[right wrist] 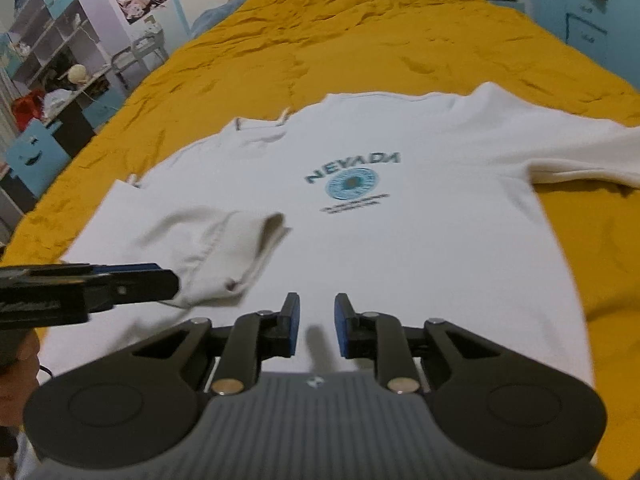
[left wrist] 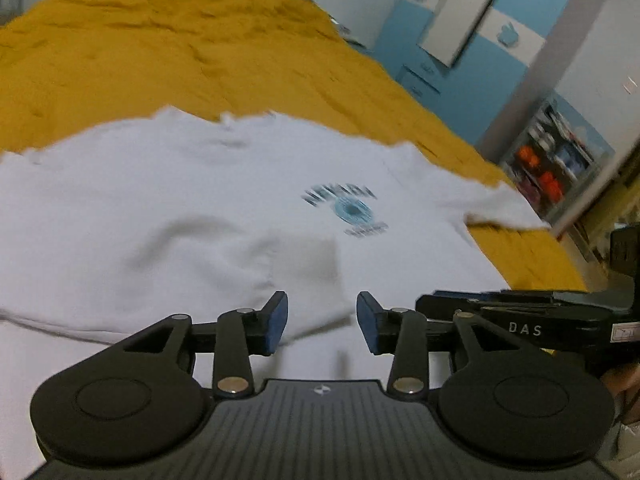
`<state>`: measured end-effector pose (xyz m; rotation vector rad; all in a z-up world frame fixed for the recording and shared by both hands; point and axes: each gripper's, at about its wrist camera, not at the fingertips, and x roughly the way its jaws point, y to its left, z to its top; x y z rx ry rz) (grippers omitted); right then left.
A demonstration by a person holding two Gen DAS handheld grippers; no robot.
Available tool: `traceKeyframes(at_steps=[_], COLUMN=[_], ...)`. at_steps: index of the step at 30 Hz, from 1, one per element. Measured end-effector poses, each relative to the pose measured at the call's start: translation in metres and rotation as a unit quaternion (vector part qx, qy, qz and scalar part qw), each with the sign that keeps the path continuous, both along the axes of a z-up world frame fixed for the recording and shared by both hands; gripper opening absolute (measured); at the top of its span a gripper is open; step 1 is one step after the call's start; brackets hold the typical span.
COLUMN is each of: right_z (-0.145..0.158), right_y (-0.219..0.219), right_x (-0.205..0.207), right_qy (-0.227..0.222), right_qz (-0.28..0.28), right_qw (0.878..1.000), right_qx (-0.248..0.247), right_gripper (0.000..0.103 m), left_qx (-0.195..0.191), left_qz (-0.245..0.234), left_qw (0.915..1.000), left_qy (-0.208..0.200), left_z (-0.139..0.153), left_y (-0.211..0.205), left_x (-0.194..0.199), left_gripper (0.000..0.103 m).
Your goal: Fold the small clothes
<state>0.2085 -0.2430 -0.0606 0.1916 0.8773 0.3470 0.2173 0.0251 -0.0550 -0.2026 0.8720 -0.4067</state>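
White shirt [right wrist: 360,240], teal print [right wrist: 352,182], mustard bedspread [right wrist: 320,40]

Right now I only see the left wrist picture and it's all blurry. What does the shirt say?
Observer: The print on the white shirt reads NEVADA, above a round blue badge.
Child: Is the sleeve on the left tucked in?
Observer: Yes, that sleeve lies folded across the shirt's front.
Child: And my right gripper?
Observer: The right gripper is open over the shirt's near edge, with nothing between its fingers.
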Motion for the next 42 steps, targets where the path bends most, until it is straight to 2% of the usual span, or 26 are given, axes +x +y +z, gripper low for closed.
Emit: traceKeyframes(at_steps=[2, 5, 10, 15, 17, 22, 26, 29, 33, 37, 40, 42], right_z=[0.001, 0.000, -0.014, -0.030, -0.032, -0.030, -0.011, 0.019, 0.067, 0.113, 0.145, 0.165], right_y=[0.006, 0.018, 0.040, 0.055, 0.060, 0.074, 0.081, 0.090, 0.109, 0.123, 0.132, 0.137], right_x=[0.006, 0.018, 0.041, 0.059, 0.064, 0.067, 0.064, 0.066, 0.076, 0.090, 0.101, 0.107], right_qy=[0.006, 0.021, 0.059, 0.099, 0.103, 0.092, 0.062, 0.025, -0.027, -0.071, -0.096, -0.115], right_qz=[0.007, 0.017, 0.014, -0.004, -0.009, -0.015, -0.009, 0.015, 0.047, 0.065, 0.076, 0.081], right_qw=[1.000, 0.999, 0.996, 0.991, 0.990, 0.994, 0.997, 0.999, 0.998, 0.995, 0.991, 0.988], right_qx=[0.016, 0.043, 0.072, 0.087, 0.091, 0.064, 0.035, 0.028, 0.026, 0.035, 0.052, 0.057], right_gripper=[0.024, 0.026, 0.029, 0.029, 0.026, 0.011, 0.007, 0.006, 0.005, 0.004, 0.003, 0.003], left_qx=[0.015, 0.068, 0.136, 0.189, 0.198, 0.154, 0.097, 0.049, 0.008, -0.012, -0.026, -0.017], left_qz=[0.025, 0.082, 0.182, 0.218, 0.231, 0.242, 0.252, 0.254, 0.254, 0.246, 0.244, 0.252], left_qw=[0.9995, 0.9940, 0.9736, 0.9572, 0.9525, 0.9579, 0.9628, 0.9659, 0.9671, 0.9691, 0.9692, 0.9672], left_qy=[-0.011, -0.024, -0.025, -0.020, -0.017, -0.009, -0.005, 0.001, 0.005, 0.007, 0.017, 0.027], left_z=[0.004, 0.009, 0.018, 0.025, 0.023, 0.004, -0.010, -0.018, -0.031, -0.041, -0.050, -0.056], left_y=[0.016, 0.043, 0.084, 0.113, 0.121, 0.137, 0.150, 0.162, 0.172, 0.174, 0.174, 0.172], left_x=[0.000, -0.003, -0.003, -0.006, -0.004, -0.003, -0.012, -0.018, -0.017, -0.014, -0.004, 0.006], left_gripper=[0.048, 0.048, 0.048, 0.048, 0.049, 0.049, 0.049, 0.049, 0.053, 0.062, 0.063, 0.063])
